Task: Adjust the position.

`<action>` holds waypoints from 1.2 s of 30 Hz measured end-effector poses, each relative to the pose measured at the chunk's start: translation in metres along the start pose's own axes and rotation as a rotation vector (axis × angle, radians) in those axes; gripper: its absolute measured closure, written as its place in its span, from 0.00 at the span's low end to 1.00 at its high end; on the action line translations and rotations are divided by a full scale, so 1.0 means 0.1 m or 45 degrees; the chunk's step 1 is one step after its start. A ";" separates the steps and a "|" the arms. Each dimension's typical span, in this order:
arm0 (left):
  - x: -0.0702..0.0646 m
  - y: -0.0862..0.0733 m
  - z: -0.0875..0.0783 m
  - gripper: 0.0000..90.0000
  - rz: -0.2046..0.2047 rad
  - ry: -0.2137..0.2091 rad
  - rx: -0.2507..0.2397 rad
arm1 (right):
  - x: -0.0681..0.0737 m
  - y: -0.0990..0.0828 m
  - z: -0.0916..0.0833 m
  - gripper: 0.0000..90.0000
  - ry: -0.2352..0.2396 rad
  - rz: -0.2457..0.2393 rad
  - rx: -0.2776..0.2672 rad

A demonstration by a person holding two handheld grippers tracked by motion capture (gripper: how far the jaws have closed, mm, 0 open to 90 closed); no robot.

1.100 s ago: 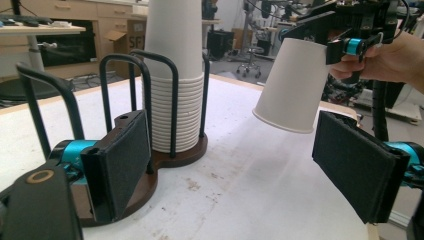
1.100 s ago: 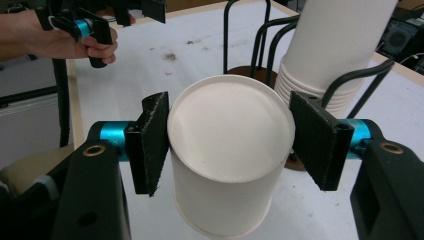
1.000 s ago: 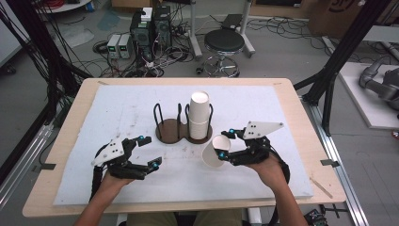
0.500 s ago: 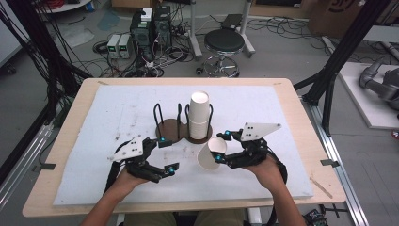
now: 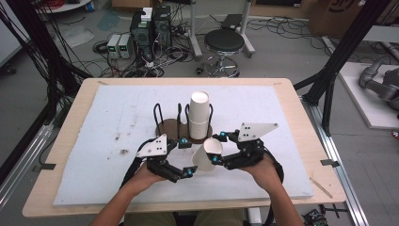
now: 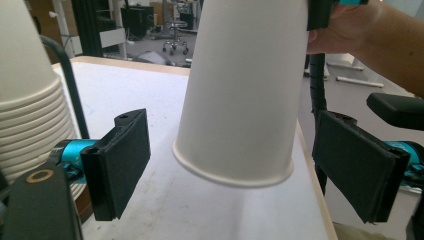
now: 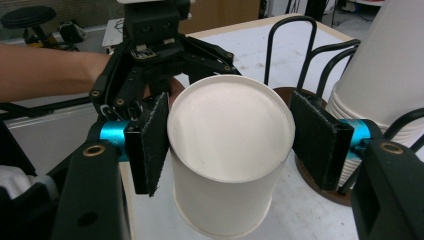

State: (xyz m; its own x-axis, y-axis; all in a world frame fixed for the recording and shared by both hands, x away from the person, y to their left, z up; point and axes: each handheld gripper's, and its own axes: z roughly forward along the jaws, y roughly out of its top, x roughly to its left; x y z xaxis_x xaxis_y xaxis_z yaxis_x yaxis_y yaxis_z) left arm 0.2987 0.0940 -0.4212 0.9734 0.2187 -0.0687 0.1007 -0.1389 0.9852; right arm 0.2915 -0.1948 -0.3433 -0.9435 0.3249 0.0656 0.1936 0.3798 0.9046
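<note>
1. The right gripper [image 5: 217,148] is clamped on a single white paper cup [image 5: 208,155], holding it tilted just in front of the dark round wire cup holder [image 5: 175,126], on the person's side of it, above the pale blue table mat [image 5: 94,122]

2. In the right gripper view the cup [image 7: 227,155] sits between that gripper's two black pads [image 7: 150,142], its closed bottom facing the camera; the pad on the picture's left presses its wall, while the pad on the picture's right stands at its other side and contact there is hard to tell

3. The left gripper [image 5: 187,158] is released, its jaws spread wide to either side of the same cup, just left of it and in front of the holder

4. In the left gripper view the cup [image 6: 245,95] hangs rim down between the open pads [image 6: 122,162], clear of both

5. A tall stack of white paper cups [image 5: 199,114] stands upright in the holder's right-hand ring, just behind the held cup

6. The holder's left-hand ring holds no cup
</note>
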 end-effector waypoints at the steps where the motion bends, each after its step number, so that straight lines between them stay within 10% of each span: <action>1: 0.00 0.00 0.02 0.17 0.005 -0.004 0.003 | 0.00 0.00 0.00 0.40 0.001 -0.002 -0.003; 36: -0.03 0.01 0.25 0.29 0.026 -0.073 0.070 | 0.00 0.00 -0.01 0.41 0.070 0.045 -0.073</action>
State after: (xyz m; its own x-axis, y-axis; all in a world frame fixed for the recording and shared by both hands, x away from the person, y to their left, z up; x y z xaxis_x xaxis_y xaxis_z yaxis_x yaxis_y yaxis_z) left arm 0.3007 0.0686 -0.4244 0.9854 0.1596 -0.0590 0.0902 -0.1959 0.9765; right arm 0.2908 -0.1956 -0.3428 -0.9501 0.2882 0.1195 0.2128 0.3184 0.9238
